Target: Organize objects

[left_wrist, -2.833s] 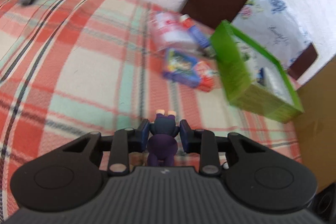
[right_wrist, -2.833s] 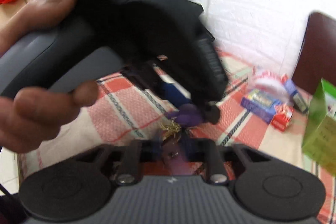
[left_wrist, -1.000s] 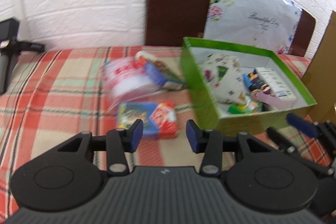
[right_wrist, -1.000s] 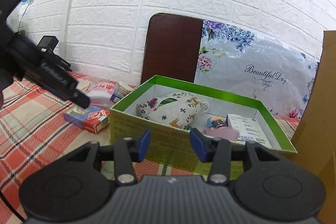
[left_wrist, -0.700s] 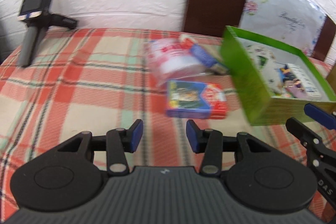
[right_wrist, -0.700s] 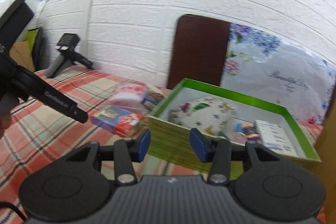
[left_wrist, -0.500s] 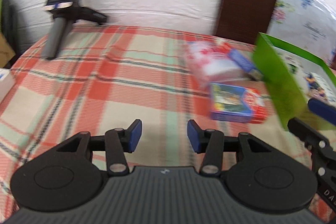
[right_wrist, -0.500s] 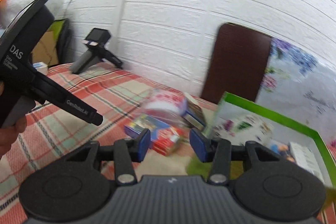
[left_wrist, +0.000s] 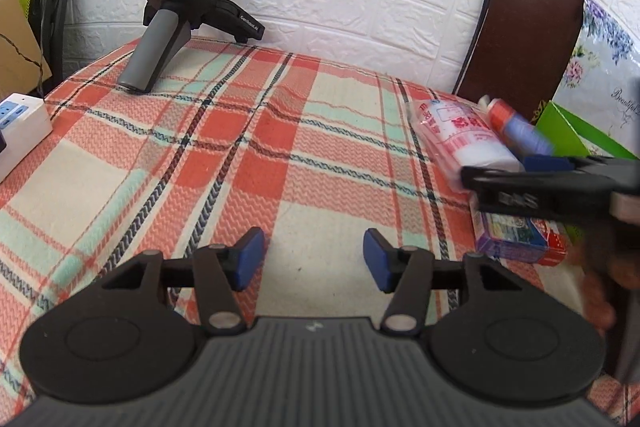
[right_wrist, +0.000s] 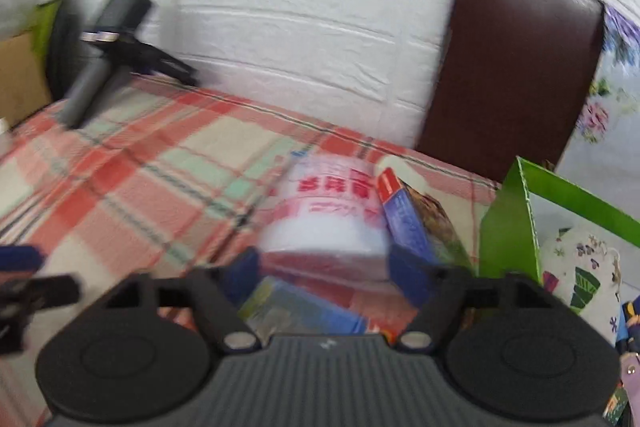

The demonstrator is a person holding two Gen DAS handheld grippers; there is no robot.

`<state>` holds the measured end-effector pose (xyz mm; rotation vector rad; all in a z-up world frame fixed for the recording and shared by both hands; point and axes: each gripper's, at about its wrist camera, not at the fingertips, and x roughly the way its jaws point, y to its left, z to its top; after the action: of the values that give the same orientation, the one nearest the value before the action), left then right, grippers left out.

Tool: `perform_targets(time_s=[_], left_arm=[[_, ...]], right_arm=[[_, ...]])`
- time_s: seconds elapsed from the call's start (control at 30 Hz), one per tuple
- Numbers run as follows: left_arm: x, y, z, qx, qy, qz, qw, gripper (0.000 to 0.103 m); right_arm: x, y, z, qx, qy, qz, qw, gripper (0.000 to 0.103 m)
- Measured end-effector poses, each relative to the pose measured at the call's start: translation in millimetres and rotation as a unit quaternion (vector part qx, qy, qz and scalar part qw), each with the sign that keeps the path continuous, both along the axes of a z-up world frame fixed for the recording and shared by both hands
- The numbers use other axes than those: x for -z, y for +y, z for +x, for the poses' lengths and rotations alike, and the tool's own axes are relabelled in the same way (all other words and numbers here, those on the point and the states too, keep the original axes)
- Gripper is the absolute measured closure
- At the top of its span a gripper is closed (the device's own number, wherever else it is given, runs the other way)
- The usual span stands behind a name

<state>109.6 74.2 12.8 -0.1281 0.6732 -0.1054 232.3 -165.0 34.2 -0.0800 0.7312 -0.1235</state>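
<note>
My left gripper [left_wrist: 314, 259] is open and empty over the plaid tablecloth [left_wrist: 240, 163]. My right gripper [right_wrist: 326, 273] is open, its jaws on either side of the near end of a pink and white plastic packet [right_wrist: 328, 215], with a blue and red card box [right_wrist: 304, 303] just below. The packet [left_wrist: 460, 135], a blue tube [left_wrist: 520, 127] and the card box [left_wrist: 516, 235] also show at the right of the left wrist view, partly behind the right gripper's fingers [left_wrist: 560, 183]. The green box [right_wrist: 516, 231] stands to the right, holding a patterned pouch [right_wrist: 580, 267].
A black handheld device [left_wrist: 176, 7] stands at the table's far left by the white brick wall. A white power strip [left_wrist: 20, 123] lies at the left edge. A brown chair back [left_wrist: 520, 35] rises behind the table. A blue and brown box [right_wrist: 416, 219] lies beside the packet.
Both grippers have swung left, away from the green box. The right gripper has moved in low over the card box and up to the pink packet. Both have stayed open.
</note>
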Motion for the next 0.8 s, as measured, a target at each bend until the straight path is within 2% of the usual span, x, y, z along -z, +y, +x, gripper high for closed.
perform_targets(time_s=[0.1,0.17,0.2,0.23,0.27,0.3,0.33,0.4,0.47,0.6,0.73,0.77,0.8], left_arm=[[1.0,1.3,0.0,0.003,-0.006,-0.003,1.0,0.044],[0.8,3.6,-0.3,0.006,-0.008,-0.008,0.9999,0.043],[0.1,6.0,-0.1,0.007,-0.007,-0.014,0.9999,0.044],[-1.1,9.5,0.2,0.005,-0.005,-0.023,0.9997,0.044],[-2.6,14.2,0.6,0.001,-0.002,-0.035,0.9994,0.044],[-4.1,19.8,1.5,-0.006,0.001,-0.046,0.9989,0.044],[-5.6,25.5,2.3,-0.015,0.002,-0.054,0.9984,0.043],[-9.0,36.5,3.4,-0.035,0.006,-0.063,0.9974,0.043],[-13.4,47.0,2.5,-0.052,0.005,-0.068,0.9963,0.044],[-23.1,60.2,-3.0,-0.066,-0.005,-0.074,0.9951,0.044],[-29.3,65.6,-11.2,-0.052,-0.006,-0.081,0.9954,0.043],[-29.9,65.7,-13.6,-0.048,-0.005,-0.08,0.9956,0.043],[-30.1,65.6,-15.5,-0.043,-0.002,-0.081,0.9957,0.043]], right_arm=[[7.9,-15.4,16.6,0.033,0.006,0.069,0.997,0.015],[6.6,-13.8,21.9,0.026,0.005,0.061,0.998,0.024],[5.2,-11.2,22.2,0.013,0.003,0.057,0.998,0.037],[3.8,-7.7,20.3,-0.002,0.003,0.051,0.999,0.064],[1.4,-3.3,17.9,-0.029,0.004,0.055,0.998,0.08],[0.5,5.6,15.5,-0.052,0.005,0.045,0.998,0.092],[-0.4,18.6,12.2,-0.075,0.006,0.02,0.997,0.095],[2.5,44.6,3.2,-0.121,0.002,-0.013,0.993,0.098],[1.3,65.7,-9.1,-0.161,-0.003,-0.015,0.987,0.099],[-0.9,92.4,-46.1,-0.219,0.004,0.023,0.975,0.099],[-5.0,109.2,-101.1,-0.308,0.016,0.042,0.95,0.098],[-7.3,107.4,-112.1,-0.32,0.014,0.051,0.946,0.097],[-10.2,104.8,-122.2,-0.32,0.004,0.055,0.946,0.083]])
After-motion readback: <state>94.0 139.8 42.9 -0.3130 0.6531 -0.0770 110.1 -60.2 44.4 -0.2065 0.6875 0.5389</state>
